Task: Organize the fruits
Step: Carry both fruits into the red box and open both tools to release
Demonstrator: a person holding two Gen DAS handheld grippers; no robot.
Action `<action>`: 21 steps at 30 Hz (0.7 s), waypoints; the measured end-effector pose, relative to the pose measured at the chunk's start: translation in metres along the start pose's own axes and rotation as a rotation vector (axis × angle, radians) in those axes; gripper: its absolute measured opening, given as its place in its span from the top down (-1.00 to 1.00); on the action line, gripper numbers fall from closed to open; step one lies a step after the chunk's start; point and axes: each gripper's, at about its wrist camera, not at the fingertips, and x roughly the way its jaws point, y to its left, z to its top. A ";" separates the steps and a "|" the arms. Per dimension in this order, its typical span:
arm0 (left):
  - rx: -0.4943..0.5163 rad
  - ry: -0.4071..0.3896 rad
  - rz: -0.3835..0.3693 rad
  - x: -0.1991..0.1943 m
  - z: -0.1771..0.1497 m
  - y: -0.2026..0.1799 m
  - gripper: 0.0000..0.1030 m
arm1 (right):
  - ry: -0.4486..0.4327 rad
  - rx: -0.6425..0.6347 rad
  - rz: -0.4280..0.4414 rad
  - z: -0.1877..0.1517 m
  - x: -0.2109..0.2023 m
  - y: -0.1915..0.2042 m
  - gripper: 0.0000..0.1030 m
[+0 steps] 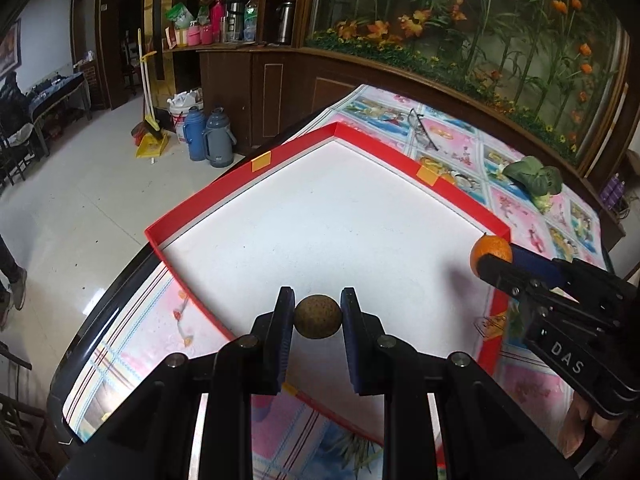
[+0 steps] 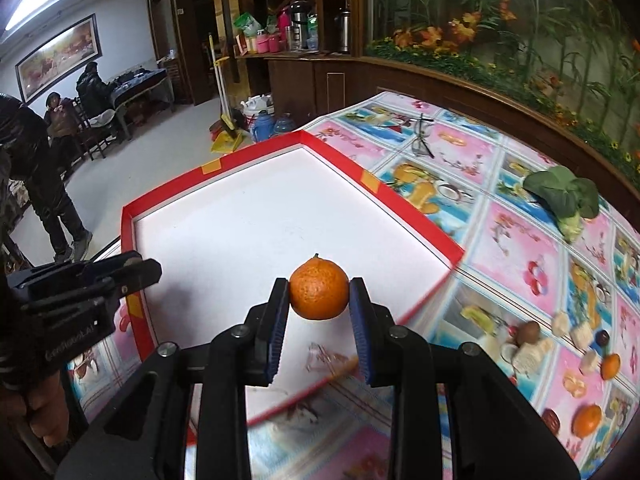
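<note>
Leafy green [image 2: 562, 194], glasses [image 2: 422, 136] beside tray [image 2: 400, 196]

both grippers, left gripper [image 1: 318, 316] and right gripper [image 2: 319, 300]: black frames, blue-padded fingers [image 1: 352, 336], silver screws, white lettering.

Three round orange mandarins show: one [image 2: 319, 293] gripped, two [image 2: 611, 366] [image 2: 587, 420] on the patterned tablecloth. One small brown speckled round fruit [image 1: 318, 316] is gripped. One shallow red-rimmed white tray [image 1: 240, 178], one leafy green vegetable [image 2: 564, 196], one pair of thin-framed spectacles [image 2: 421, 138].
</note>
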 end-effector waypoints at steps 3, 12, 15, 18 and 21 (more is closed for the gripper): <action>0.014 0.014 0.023 0.008 0.002 -0.003 0.58 | 0.012 0.012 -0.006 0.005 0.011 -0.004 0.37; 0.042 0.006 0.045 0.009 0.001 -0.014 0.57 | 0.048 0.113 -0.003 0.013 0.034 -0.020 0.37; 0.042 0.003 0.058 0.010 0.001 -0.015 0.57 | 0.043 0.122 -0.009 0.014 0.034 -0.021 0.37; 0.046 0.001 0.068 0.009 0.001 -0.014 0.57 | 0.046 0.127 -0.011 0.014 0.035 -0.022 0.37; 0.040 -0.001 0.065 0.008 0.002 -0.013 0.57 | 0.055 0.131 -0.017 0.012 0.037 -0.022 0.37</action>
